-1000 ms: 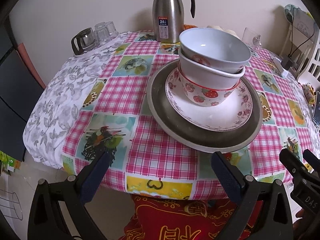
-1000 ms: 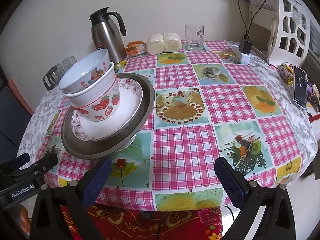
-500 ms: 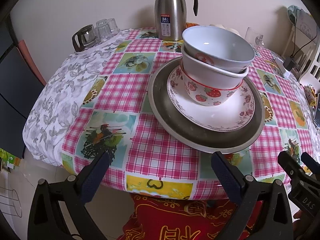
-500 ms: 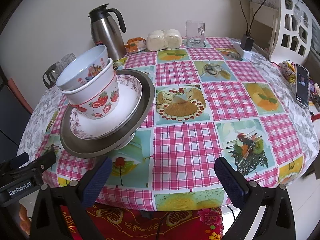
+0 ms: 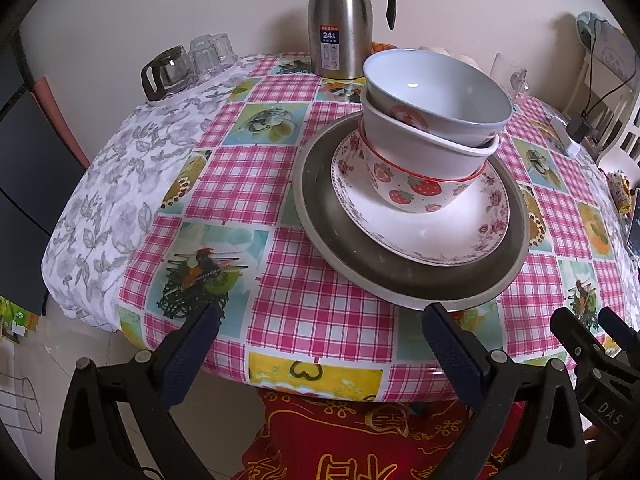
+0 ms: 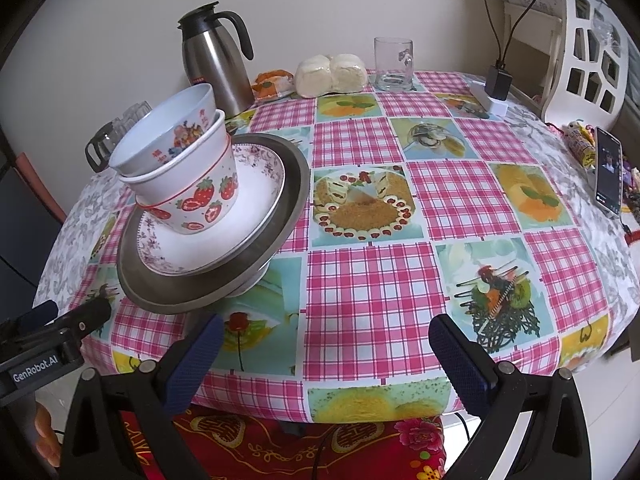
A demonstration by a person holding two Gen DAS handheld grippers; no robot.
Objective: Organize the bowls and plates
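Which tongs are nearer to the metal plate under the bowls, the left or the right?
Left. The left tongs sit open just before the metal plate, their right finger almost under its rim. The right tongs are open, off to its right.

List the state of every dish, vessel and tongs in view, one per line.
Left tongs: open, empty.
Right tongs: open, empty.
Top bowl: empty, tilted, nested.
Strawberry bowl: upright on floral plate.
Floral plate: on metal tray.
Metal tray: tilted.
Thermos jug: lid shut.
Glass mug: empty, upright.

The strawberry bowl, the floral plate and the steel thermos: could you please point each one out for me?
strawberry bowl [image 6: 202, 204], right wrist view, outer wall.
floral plate [image 5: 424, 236], left wrist view, bare white inside.
steel thermos [image 5: 340, 40], left wrist view, body.
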